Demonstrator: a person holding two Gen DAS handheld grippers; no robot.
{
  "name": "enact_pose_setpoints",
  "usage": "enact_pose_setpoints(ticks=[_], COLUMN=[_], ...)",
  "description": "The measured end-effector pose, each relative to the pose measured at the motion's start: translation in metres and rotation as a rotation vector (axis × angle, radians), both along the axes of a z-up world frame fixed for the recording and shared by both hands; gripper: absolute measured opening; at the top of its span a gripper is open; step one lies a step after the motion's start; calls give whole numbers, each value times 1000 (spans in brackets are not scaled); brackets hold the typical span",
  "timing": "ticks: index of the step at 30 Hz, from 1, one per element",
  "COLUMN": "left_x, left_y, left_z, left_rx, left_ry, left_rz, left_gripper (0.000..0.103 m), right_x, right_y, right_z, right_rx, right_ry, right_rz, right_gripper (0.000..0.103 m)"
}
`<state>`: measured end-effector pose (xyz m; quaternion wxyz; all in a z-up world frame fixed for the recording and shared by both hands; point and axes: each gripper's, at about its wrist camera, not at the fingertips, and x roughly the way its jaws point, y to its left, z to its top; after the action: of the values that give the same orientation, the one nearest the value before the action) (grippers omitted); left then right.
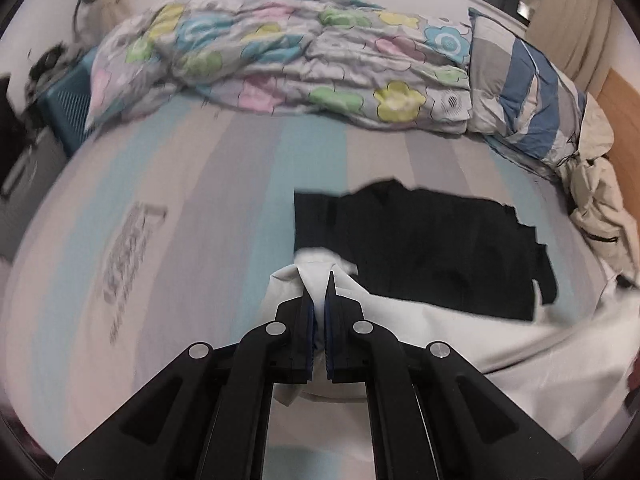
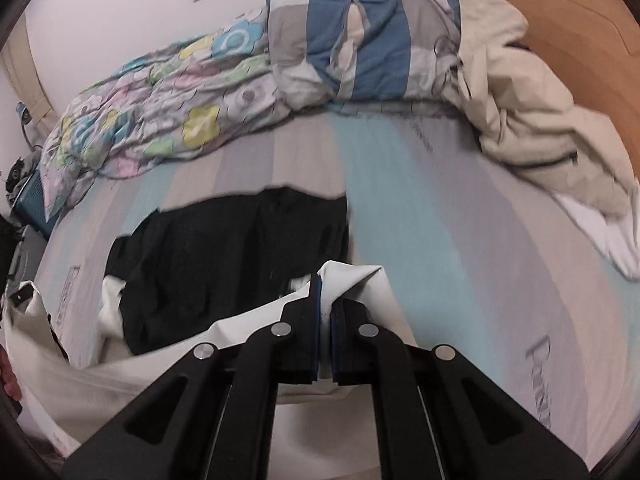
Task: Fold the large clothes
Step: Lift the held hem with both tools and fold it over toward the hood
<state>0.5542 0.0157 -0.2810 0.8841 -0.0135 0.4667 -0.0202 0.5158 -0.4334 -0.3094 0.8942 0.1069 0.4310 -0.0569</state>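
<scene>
A large white garment (image 1: 500, 344) hangs stretched between both grippers over the bed's near edge. My left gripper (image 1: 319, 280) is shut on one corner of it. My right gripper (image 2: 325, 284) is shut on the other corner (image 2: 356, 280). The white cloth sags between them in the right wrist view (image 2: 132, 376). A black garment (image 1: 432, 248) lies flat on the striped bed sheet (image 1: 200, 208) just beyond the white cloth; it also shows in the right wrist view (image 2: 232, 264). Both views are motion-blurred.
A flowered quilt (image 1: 280, 60) is bunched at the far side of the bed. A blue-and-grey striped pillow (image 2: 360, 40) and a beige jacket (image 2: 532, 128) lie by the wooden headboard (image 2: 592, 48). A blue basket (image 1: 68, 104) stands at the far left.
</scene>
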Motion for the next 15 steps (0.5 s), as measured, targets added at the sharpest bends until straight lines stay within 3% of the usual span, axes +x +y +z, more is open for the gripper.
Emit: enact_pose_setpoints(ticks=[9,15], left_x=[102,158], left_y=[-3,3], left_z=[-30,-56], left_rx=[8,-8], left_ry=[48,115], left_rz=[-43,-33], left_gripper=[2,3], right_x=[79,130], right_y=[-11,-15], right_z=[-8,-32], right_rx=[-66,-88], right_ry=[14,65], right_rz=[-45,-50], right_gripper=[3,3])
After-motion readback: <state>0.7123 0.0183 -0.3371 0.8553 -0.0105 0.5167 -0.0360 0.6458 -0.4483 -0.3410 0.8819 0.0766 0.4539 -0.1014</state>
